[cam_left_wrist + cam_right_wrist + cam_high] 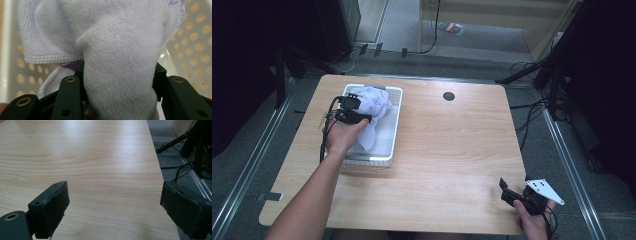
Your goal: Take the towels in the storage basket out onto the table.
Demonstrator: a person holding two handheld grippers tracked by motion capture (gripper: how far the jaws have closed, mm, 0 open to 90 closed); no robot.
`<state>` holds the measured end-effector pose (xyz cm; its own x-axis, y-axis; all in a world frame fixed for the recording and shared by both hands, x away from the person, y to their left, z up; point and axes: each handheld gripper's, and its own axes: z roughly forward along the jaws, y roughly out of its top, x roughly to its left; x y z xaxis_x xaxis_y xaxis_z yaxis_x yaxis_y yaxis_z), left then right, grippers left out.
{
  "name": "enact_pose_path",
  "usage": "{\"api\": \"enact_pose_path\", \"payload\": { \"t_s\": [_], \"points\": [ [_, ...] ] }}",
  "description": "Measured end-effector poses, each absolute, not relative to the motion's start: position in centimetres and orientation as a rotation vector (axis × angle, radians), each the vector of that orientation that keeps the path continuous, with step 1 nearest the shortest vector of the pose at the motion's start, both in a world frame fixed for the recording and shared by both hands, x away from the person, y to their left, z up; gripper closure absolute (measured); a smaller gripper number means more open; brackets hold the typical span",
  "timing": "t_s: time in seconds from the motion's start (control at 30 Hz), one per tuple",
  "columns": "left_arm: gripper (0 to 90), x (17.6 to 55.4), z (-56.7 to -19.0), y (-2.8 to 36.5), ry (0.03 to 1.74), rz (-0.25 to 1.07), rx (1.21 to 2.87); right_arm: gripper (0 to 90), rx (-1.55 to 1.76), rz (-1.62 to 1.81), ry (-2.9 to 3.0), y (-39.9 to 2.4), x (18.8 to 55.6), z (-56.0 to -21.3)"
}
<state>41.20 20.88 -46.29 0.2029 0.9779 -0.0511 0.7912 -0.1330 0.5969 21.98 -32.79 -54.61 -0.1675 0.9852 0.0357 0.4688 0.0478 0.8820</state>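
So the left gripper [362,119] is over the white basket [396,125] at the far left of the wooden table [452,150], and its jaws are clamped on a thick fold of the pale towel [374,107]. From the left gripper view you can see the towel [120,62] bunched up between the two black jaws, squeezed from both sides, with a stitched hem hanging off to the left and the basket's holed wall [197,50] behind it. In the high view most of the towel sits in the far half of the basket, and one part droops down from the gripper toward the basket floor. The person's left hand [343,137] wraps around the gripper body with the cable trailing off beside the wrist. The right gripper [509,192] is way off at the near right corner of the table, well apart from the basket, held in the right hand [532,222] with the grey three-cornered plate on top. Its jaws stand wide apart with just bare tabletop [100,170] showing between them, gripping nothing.
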Motion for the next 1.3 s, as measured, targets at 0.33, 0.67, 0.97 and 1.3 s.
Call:
{"api": "enact_pose_path", "payload": {
  "t_s": [0.33,0.67,0.97,1.3],
  "points": [
    [52.4,40.6,-43.4,20.6,1.605,0.56,1.925,8.5,1.471,1.059,1.705,-32.8,22.0,-54.6],
    [52.2,40.2,-40.8,20.1,1.567,0.59,1.899,8.5,1.471,1.058,1.706,-32.8,22.0,-54.6],
    [52.2,39.9,-39.2,19.4,1.546,0.597,1.892,8.5,1.473,1.058,1.704,-32.8,22.0,-54.6],
    [51.9,39.8,-38.2,17.9,1.516,0.595,1.9,8.4,1.474,1.06,1.704,-32.8,22.0,-54.6]
  ]
}}
